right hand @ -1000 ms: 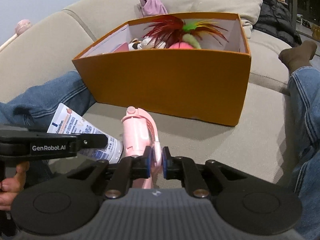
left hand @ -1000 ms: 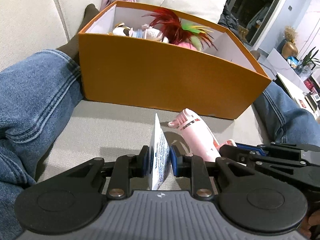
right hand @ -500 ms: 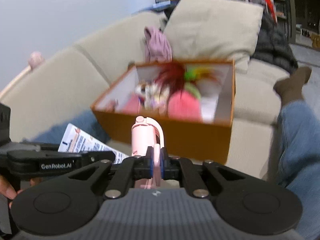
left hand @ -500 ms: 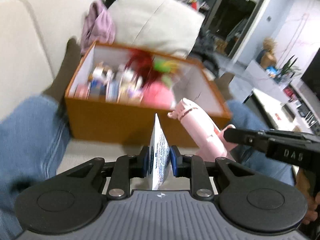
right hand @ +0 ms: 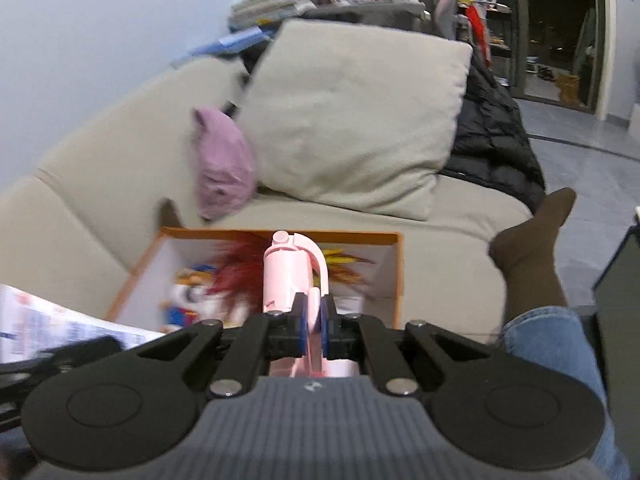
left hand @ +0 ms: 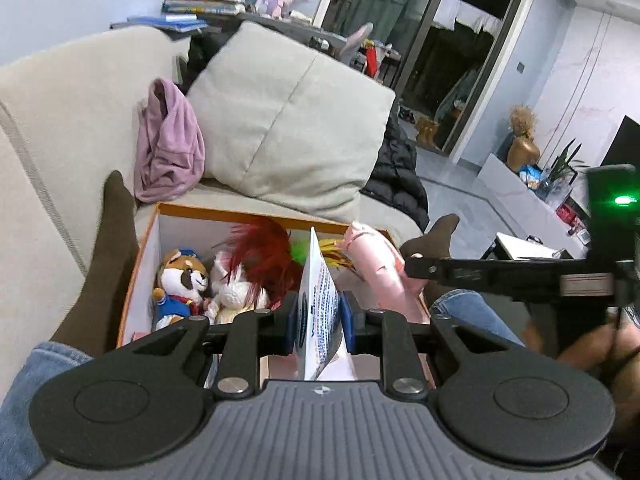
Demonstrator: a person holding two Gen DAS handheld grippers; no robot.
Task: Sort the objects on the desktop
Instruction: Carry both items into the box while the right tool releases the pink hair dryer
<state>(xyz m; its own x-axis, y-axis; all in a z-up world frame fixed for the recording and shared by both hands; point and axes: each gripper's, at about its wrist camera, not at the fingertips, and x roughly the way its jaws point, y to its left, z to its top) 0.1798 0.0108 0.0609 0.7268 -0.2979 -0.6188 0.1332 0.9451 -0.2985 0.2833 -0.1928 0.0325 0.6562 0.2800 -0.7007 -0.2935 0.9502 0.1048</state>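
I have the left hand-held gripper (left hand: 319, 316) pinching the white printed squeeze tube (left hand: 318, 300) and the right hand-held gripper (right hand: 314, 316) pinching the pink plastic handheld fan (right hand: 290, 276) over the orange cardboard box (left hand: 138, 252), so next I judge both need lowering inside and releasing.

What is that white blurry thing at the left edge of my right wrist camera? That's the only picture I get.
Observer: It's a white tube with blue print, squeezed between the left gripper's pads.
Operator: What toys are in the box? Mine look all smeary.
Observer: In the orange box a raccoon plush in a blue outfit sits right beside a white plush.
Operator: Can you see my gripper from the other side?
Observer: Yes. The right gripper shows side-on, shut on the pink gadget, and a green light glows on the gripper's body.
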